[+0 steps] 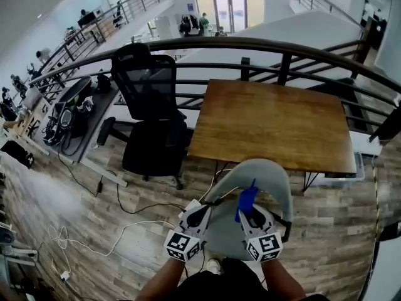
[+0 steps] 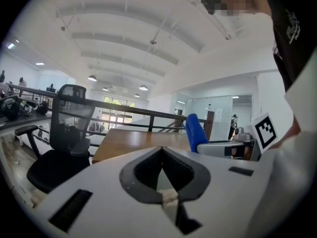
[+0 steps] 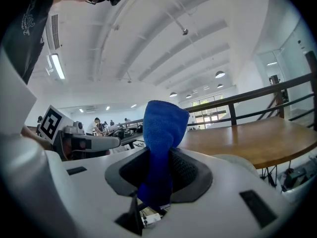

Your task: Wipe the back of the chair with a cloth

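Head view shows both tools side by side over the grey chair at the near edge of the wooden worktop, the right tool clamped on an upright blue cloth, the left tool closed with nothing between its jaws.

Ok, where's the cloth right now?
The blue cloth is clamped in the right gripper. In the head view it sits low and centre, over the grey chair, on the near side of the wooden table.
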`<state>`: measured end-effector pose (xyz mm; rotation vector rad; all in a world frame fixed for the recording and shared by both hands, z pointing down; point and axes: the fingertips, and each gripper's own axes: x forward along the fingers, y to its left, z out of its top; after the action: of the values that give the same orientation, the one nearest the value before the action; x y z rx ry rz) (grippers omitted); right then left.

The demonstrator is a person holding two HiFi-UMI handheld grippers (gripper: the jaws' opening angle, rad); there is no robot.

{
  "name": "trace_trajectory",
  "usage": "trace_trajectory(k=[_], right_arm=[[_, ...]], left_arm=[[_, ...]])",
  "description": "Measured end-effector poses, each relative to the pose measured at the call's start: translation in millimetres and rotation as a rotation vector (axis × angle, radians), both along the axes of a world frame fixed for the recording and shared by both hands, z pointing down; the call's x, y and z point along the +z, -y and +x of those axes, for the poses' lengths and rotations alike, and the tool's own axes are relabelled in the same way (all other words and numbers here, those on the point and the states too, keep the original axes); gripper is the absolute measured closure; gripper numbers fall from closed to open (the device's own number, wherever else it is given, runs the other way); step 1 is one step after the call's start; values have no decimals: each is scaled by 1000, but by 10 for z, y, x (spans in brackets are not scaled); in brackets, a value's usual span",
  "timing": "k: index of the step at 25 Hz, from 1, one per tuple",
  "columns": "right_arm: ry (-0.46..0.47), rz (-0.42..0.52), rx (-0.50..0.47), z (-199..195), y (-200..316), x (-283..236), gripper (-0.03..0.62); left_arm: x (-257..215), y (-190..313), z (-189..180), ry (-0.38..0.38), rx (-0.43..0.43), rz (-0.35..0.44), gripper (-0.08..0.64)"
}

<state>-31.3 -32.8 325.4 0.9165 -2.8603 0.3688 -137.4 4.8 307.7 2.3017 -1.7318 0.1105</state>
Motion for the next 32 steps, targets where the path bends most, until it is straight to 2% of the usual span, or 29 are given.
trace_trajectory(k=[6,12,18,26,32], right_arm=[[-11,13,-16,-70,342,143,474],[-35,15,23,-272,581,354,475],[-100,0,113,-398,825,760,475],[-174,27,255,-587,1223,1186,476],[-204,-4,342,-710,1468,1510,474]], left_arm=[[179,448,-53,74,1,-11,561],[451,850,-187,47,15,-30,561],[769,1181,-271,36,70,-38,561],[1270,1573,-445,-3,72,-64,561],[1486,1775,-436,-13,92,-72,561]])
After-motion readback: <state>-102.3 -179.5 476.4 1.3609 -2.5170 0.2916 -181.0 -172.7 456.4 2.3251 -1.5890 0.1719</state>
